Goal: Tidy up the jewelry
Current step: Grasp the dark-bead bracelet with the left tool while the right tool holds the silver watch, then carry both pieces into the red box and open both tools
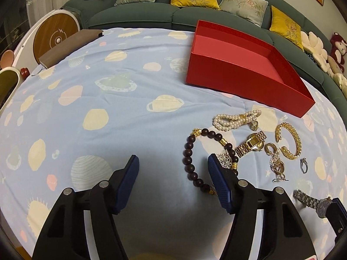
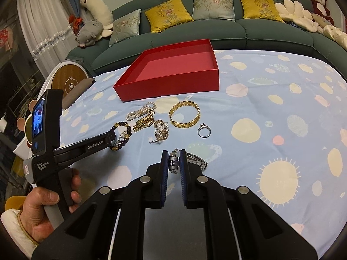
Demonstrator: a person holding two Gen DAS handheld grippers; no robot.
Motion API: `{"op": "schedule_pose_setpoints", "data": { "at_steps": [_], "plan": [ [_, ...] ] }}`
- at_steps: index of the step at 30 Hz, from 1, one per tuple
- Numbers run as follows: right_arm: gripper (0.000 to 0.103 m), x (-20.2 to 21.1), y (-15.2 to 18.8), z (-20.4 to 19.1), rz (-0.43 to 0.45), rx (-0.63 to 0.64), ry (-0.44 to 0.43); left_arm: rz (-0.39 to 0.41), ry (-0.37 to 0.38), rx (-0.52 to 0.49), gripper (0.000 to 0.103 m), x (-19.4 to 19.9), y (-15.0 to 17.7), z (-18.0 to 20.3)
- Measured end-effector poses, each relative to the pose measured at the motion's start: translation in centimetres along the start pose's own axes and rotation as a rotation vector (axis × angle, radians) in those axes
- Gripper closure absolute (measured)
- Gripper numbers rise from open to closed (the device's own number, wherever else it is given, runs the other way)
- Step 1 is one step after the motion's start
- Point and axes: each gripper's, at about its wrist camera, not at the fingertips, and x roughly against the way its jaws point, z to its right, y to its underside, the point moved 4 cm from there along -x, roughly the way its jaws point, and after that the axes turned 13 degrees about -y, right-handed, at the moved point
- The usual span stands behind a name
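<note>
A red open box (image 1: 243, 73) (image 2: 173, 73) stands on the blue planet-print cloth. In front of it lie a pearl bracelet (image 1: 234, 120) (image 2: 139, 111), a gold watch (image 1: 251, 144) (image 2: 144, 122), a gold bangle (image 1: 289, 140) (image 2: 184, 114), a silver ring (image 1: 303, 165) (image 2: 204, 131), a dark bead bracelet (image 1: 190, 151) (image 2: 123, 134) and tangled small pieces (image 1: 276, 164) (image 2: 161, 133). My left gripper (image 1: 172, 165) is open and empty, its right finger over the bead bracelet. My right gripper (image 2: 174, 158) is shut on a silver watch (image 2: 194, 161) (image 1: 312, 201) lying on the cloth.
A green sofa (image 2: 216, 32) with cushions and plush toys runs behind the table. A brown book (image 1: 69, 47) lies at the far left edge beside a round wooden device (image 1: 55, 36). The left hand and its gripper body (image 2: 65, 151) show at the left.
</note>
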Motion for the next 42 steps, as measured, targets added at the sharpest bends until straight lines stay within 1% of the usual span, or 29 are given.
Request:
{"op": "schedule_pose_setpoints", "data": {
  "at_steps": [1, 2, 3, 4, 6, 8, 12, 19, 22, 27, 30, 34, 37, 42],
  "plan": [
    [0.093, 0.1, 0.0, 0.0, 0.002, 0.002, 0.0, 0.01, -0.005, -0.013, 0.052, 0.0, 0.0, 0.3],
    [0.093, 0.1, -0.1, 0.0, 0.003, 0.003, 0.0, 0.019, -0.012, -0.024, 0.058, 0.1, 0.1, 0.5],
    [0.093, 0.1, 0.0, 0.0, 0.003, 0.004, 0.0, 0.026, -0.012, -0.035, 0.07, 0.2, 0.1, 0.6],
    [0.093, 0.2, 0.0, 0.0, 0.004, 0.004, -0.001, 0.03, -0.006, -0.041, 0.086, 0.2, 0.0, 0.7],
    [0.093, 0.4, 0.0, -0.1, 0.007, 0.007, -0.005, 0.016, 0.033, -0.04, 0.098, 0.3, -0.1, 0.7],
    [0.093, 0.9, -0.2, -0.2, 0.017, 0.009, -0.012, 0.015, 0.05, -0.031, 0.098, 0.6, -0.2, 0.5],
    [0.093, 2.3, -0.8, -0.5, 0.049, 0.014, -0.024, 0.07, 0.089, -0.031, 0.098, 2.7, -0.7, 0.2],
    [0.093, 4.2, -1.9, -0.3, 0.094, 0.001, -0.042, 0.162, 0.21, -0.016, 0.098, 8.0, -2.4, -0.8],
    [0.093, 5.0, -2.8, -0.6, 0.119, 0.013, -0.048, 0.204, 0.242, -0.028, 0.098, 10.1, -3.1, -1.0],
    [0.093, 6.3, -5.3, -1.1, 0.158, 0.023, -0.069, 0.232, 0.281, -0.058, 0.098, 12.2, -4.5, -0.7],
    [0.093, 6.5, -7.6, -1.4, 0.168, 0.033, -0.087, 0.227, 0.297, -0.068, 0.098, 12.3, -5.9, -0.5],
    [0.093, 5.8, -11.0, -1.6, 0.183, 0.079, -0.072, 0.247, 0.28, -0.094, 0.098, 11.8, -8.5, 0.0],
    [0.093, 4.5, -13.7, -1.3, 0.187, 0.089, -0.078, 0.277, 0.253, -0.111, 0.098, 11.0, -10.9, 0.5],
    [0.093, 1.2, -17.9, -0.1, 0.18, 0.075, -0.091, 0.284, 0.249, -0.105, 0.098, 8.6, -14.7, 1.1]
  ]
}}
